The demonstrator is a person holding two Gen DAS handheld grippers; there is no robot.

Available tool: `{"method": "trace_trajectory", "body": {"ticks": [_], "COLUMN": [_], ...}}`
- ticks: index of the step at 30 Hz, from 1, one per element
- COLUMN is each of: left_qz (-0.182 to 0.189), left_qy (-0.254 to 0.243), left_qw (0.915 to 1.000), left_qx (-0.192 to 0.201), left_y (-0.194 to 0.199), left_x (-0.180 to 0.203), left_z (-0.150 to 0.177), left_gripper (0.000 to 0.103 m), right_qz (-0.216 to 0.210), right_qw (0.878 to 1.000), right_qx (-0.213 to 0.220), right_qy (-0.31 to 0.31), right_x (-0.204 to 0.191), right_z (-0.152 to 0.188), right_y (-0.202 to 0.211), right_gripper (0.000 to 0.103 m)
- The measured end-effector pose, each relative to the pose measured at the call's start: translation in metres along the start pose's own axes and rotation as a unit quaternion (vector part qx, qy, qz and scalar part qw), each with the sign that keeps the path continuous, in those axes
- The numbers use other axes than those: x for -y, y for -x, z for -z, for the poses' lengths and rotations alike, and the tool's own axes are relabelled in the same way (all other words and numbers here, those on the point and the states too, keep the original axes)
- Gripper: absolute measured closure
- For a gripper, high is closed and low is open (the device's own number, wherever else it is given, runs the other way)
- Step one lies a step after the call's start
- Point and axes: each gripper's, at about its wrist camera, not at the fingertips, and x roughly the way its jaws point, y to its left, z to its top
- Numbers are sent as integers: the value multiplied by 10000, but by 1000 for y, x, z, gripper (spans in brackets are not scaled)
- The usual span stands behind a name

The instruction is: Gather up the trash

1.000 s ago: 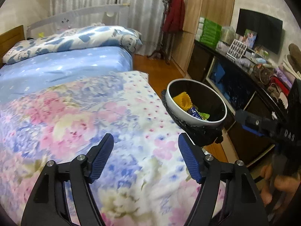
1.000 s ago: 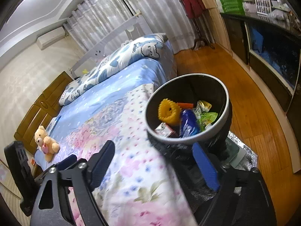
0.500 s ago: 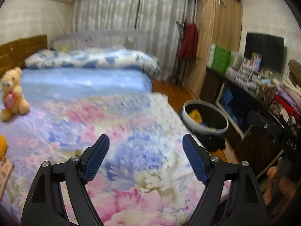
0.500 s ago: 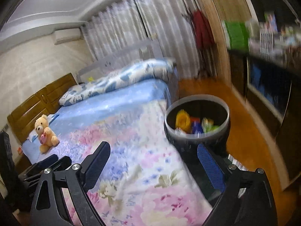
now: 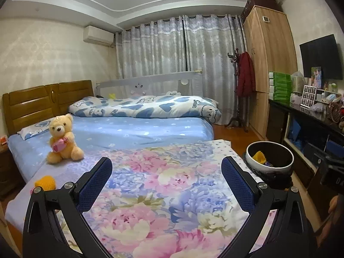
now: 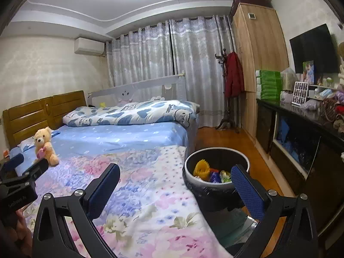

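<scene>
Scene: a bedroom, with both handheld claws raised over a pink-and-blue floral quilt (image 5: 163,204) on the near bed.
Left gripper (image 5: 166,182): jaws opening and already spread wide, with only quilt showing between the blue pads; it holds nothing.
Right gripper (image 6: 175,190): jaws likewise opening and wide, empty, the right pad standing in front of the bin's rim.
Bin: the round white-rimmed, black-lined trash bin (image 6: 217,186) sits on the floor just beside the bed's foot-end corner, already holding a yellow ridged piece (image 6: 201,167) and several bright wrappers (image 6: 219,175).
Step in hand: both claws look to be between pickups, facing back across the bed.
Remaining trash: a small orange knobbly object (image 5: 45,182) lies at the quilt's left edge, near the left claw.
Next move: probably a reach left for that object, closing gently on what looks like a soft, light thing, then a carry across to the bin.
Bystander: a tan teddy bear holding a pink heart (image 5: 62,138) sits on the blue sheet, likely not trash.
Left view only: the orange object.
Right view only: the bin's contents seen clearly, and the left gripper's black body at the frame's left edge.
</scene>
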Motion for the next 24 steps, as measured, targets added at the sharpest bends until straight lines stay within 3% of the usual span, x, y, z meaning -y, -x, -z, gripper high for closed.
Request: {"method": "trace_trajectory", "body": {"ticks": [24], "left_qz": [-54], "left_qy": [145], "left_qw": [9998], "left_qx": [-148], "left_y": [0], "left_x": [-10], "left_z": [7], "left_gripper": [0], "right_qz": [-177], "right_qw": [9996], "right_qx": [-214], "right_qy": [-47], "right_x": [-8], "right_z": [10], "right_y": [-1], "right_gripper": [0]}}
